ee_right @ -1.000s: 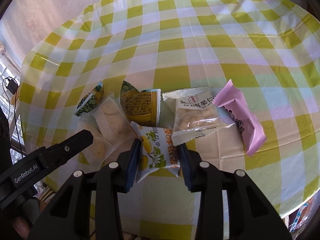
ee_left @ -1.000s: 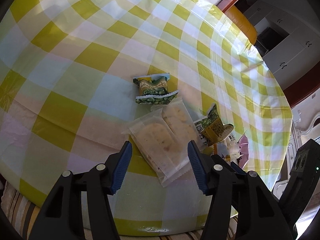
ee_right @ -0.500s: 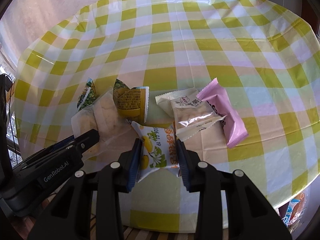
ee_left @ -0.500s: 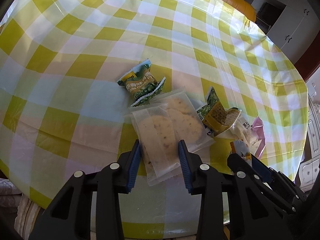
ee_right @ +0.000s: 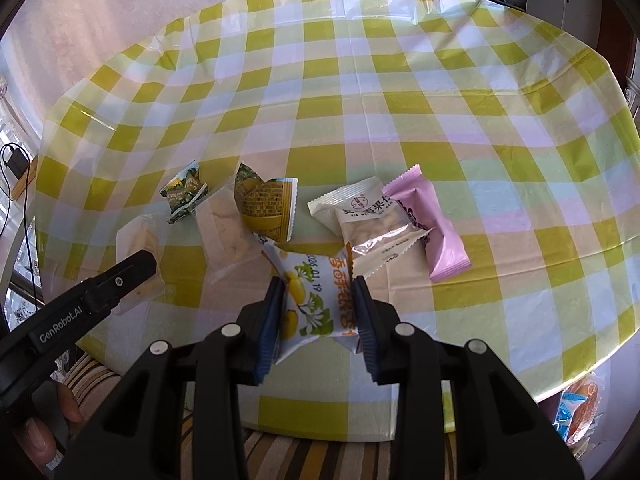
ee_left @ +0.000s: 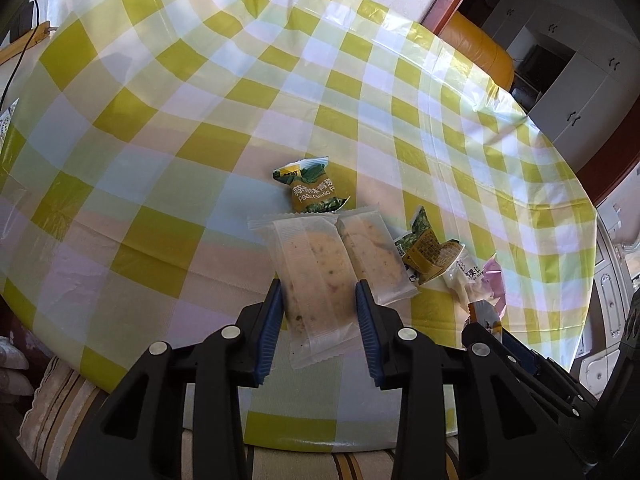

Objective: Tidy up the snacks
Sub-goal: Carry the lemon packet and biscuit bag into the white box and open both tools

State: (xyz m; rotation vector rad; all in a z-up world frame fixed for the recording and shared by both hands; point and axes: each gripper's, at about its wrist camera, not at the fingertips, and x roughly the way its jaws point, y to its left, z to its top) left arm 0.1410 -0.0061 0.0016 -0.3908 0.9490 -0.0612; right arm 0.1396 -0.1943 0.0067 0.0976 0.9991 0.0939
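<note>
My left gripper (ee_left: 318,300) is shut on the near end of a clear-wrapped biscuit packet (ee_left: 316,272), which points away over the checked tablecloth (ee_left: 160,128). A second clear biscuit packet (ee_left: 372,256) lies against it on the right. Behind them sits a green pea packet (ee_left: 314,188). My right gripper (ee_right: 318,300) is shut on a white packet with yellow fruit print (ee_right: 316,288). Beyond it lie a yellow-green packet (ee_right: 268,204), a white nut packet (ee_right: 372,220) and a pink packet (ee_right: 432,228). The left gripper's finger (ee_right: 120,276) shows at the left.
The table's near edge runs just below both grippers, with a striped cushion (ee_right: 280,456) under it. An orange chair (ee_left: 476,44) stands at the far side. A cable and plug (ee_right: 16,164) hang at the left. More snack bags (ee_right: 576,412) lie below the table at the right.
The left jaws have closed from wide apart onto the clear biscuit packet, and that gripper has risen. The right gripper has kept its hold on the fruit-print packet and lifted slightly.
</note>
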